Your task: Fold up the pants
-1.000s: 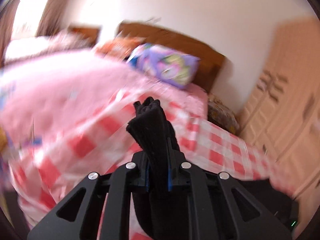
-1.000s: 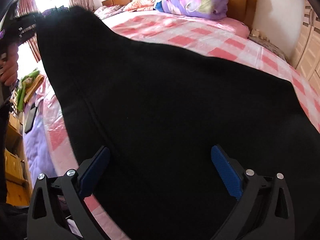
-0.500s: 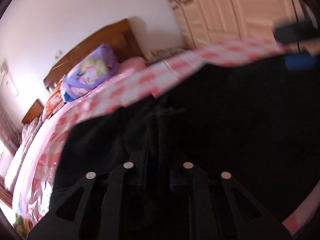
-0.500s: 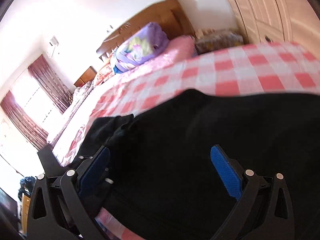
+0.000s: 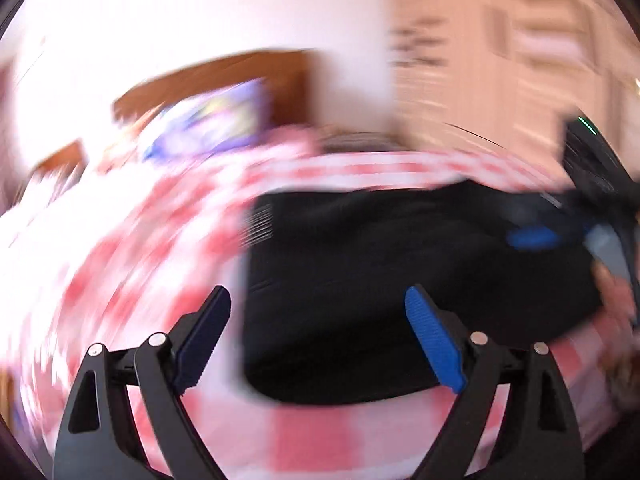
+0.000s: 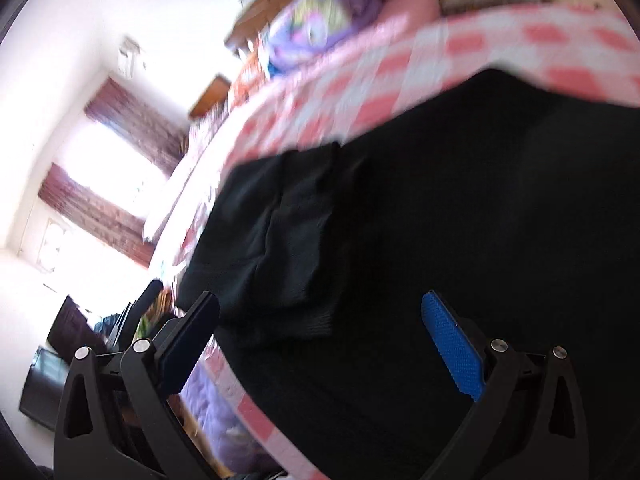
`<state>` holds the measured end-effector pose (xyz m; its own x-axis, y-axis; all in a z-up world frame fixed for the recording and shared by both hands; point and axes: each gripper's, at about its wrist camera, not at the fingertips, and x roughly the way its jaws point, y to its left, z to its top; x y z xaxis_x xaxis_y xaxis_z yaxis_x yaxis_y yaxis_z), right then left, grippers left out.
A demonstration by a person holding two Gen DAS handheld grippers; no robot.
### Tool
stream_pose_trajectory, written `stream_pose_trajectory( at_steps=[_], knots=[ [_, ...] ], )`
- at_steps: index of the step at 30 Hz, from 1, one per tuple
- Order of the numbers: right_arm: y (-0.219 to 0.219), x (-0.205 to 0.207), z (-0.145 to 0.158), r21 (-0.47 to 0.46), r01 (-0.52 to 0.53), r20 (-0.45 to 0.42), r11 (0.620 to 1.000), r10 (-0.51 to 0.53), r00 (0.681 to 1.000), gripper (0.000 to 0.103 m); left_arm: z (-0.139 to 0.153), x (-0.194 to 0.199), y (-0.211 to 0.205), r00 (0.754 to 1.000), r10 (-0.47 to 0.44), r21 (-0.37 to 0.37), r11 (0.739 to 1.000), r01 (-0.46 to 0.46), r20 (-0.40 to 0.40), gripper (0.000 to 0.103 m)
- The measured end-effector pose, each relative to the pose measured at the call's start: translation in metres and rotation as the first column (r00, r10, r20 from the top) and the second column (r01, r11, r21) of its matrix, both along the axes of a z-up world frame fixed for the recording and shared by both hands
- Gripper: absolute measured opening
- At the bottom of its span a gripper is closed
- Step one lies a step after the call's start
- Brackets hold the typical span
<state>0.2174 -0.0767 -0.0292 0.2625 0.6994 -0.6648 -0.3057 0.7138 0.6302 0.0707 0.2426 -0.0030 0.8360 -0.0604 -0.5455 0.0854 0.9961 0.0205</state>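
Pink-and-white checked bedding [image 5: 320, 436] covered the bed, badly smeared by motion in the left wrist view. Nearest the lens, the left gripper [image 5: 318, 332] had its jaws spreading wide, the ridged blue pads gripping nothing, hanging just over the near edge of the black pants [image 5: 400, 264]. Those pants lay flat on the bedding, a soft, matte, roughly rectangular slab. From the right wrist view, the right gripper [image 6: 320, 328] also stood wide apart and empty, the pants [image 6: 440, 220] beneath it showing a doubled-over flap with a ribbed hem. Its far side ran off the frame. Farther back sat a purple printed pillow [image 6: 320, 20] and a wooden headboard [image 5: 224, 76], both blurred. Dark red curtains [image 6: 132, 128] framed a blown-out window; the pale wardrobe doors [image 5: 520, 60] were mere streaks.
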Motion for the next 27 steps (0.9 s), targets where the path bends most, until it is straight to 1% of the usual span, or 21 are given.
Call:
stream_pose_trajectory(
  at_steps=[1, 3, 6, 7, 8, 9, 10, 13, 16, 19, 21, 23, 24, 26, 27],
  knots=[
    [0.007, 0.000, -0.001, -0.003, -0.011, -0.007, 1.000, 0.011, 1.000, 0.092, -0.003, 0.000, 0.017, 0.999, 0.049, -0.010, 0.999, -0.049, -0.005, 0.089],
    [0.023, 0.004, -0.004, -0.010, -0.024, -0.027, 1.000, 0.024, 0.999, 0.085, -0.008, -0.002, 0.031, 0.996, 0.094, 0.002, 0.996, -0.094, -0.010, 0.089],
    [0.040, 0.013, -0.005, -0.029, -0.005, -0.017, 1.000, 0.004, 1.000, 0.077, -0.016, -0.006, 0.038, 0.996, 0.081, -0.012, 0.997, -0.081, -0.038, 0.089],
    [0.044, 0.015, -0.004, -0.037, 0.008, -0.008, 0.999, -0.009, 1.000, 0.066, -0.020, -0.007, 0.032, 0.996, 0.074, 0.002, 0.997, -0.074, -0.047, 0.089],
    [0.048, 0.017, -0.003, -0.036, 0.016, 0.001, 0.999, -0.016, 1.000, 0.050, -0.021, -0.010, 0.031, 0.996, 0.068, 0.011, 0.998, -0.067, -0.052, 0.089],
    [0.049, 0.018, -0.002, -0.034, 0.021, 0.016, 0.999, -0.020, 1.000, 0.041, -0.025, -0.008, 0.027, 0.997, 0.052, 0.022, 0.998, -0.051, -0.064, 0.089],
    [0.050, 0.017, 0.001, -0.033, 0.026, 0.042, 0.999, -0.024, 0.999, 0.022, -0.030, -0.009, 0.020, 0.997, 0.042, 0.024, 0.999, -0.040, -0.071, 0.089],
    [0.050, 0.009, 0.017, -0.001, 0.028, 0.104, 1.000, -0.028, 0.994, 0.020, -0.039, -0.003, 0.015, 0.997, 0.016, 0.019, 1.000, -0.014, -0.082, 0.089],
    [0.056, -0.002, 0.047, 0.021, 0.022, 0.199, 1.000, -0.026, 0.980, 0.019, -0.043, 0.002, 0.008, 0.995, -0.002, 0.036, 0.999, 0.005, -0.095, 0.089],
    [0.052, -0.014, 0.079, 0.048, 0.028, 0.292, 0.998, -0.041, 0.956, 0.019, -0.049, 0.015, 0.006, 0.989, 0.039, 0.084, 0.996, -0.027, -0.140, 0.090],
    [0.039, -0.027, 0.093, 0.055, 0.044, 0.348, 0.997, -0.061, 0.936, 0.019, -0.049, 0.023, 0.010, 0.986, 0.064, 0.079, 0.995, -0.052, -0.156, 0.092],
    [0.019, -0.040, 0.097, 0.055, 0.074, 0.375, 0.996, -0.090, 0.923, 0.018, -0.047, 0.029, 0.016, 0.980, 0.122, 0.084, 0.990, -0.109, -0.160, 0.092],
    [0.005, -0.045, 0.093, 0.055, 0.098, 0.370, 0.994, -0.111, 0.923, 0.018, -0.045, 0.032, 0.022, 0.978, 0.134, 0.070, 0.990, -0.123, -0.163, 0.094],
    [-0.009, -0.050, 0.076, 0.050, 0.122, 0.333, 0.991, -0.132, 0.934, 0.018, -0.044, 0.031, 0.026, 0.980, 0.107, 0.023, 0.994, -0.104, -0.166, 0.097],
    [-0.019, -0.053, 0.062, 0.035, 0.141, 0.305, 0.989, -0.145, 0.941, 0.018, -0.044, 0.030, 0.024, 0.981, 0.102, 0.028, 0.995, -0.099, -0.165, 0.098]
  ],
)
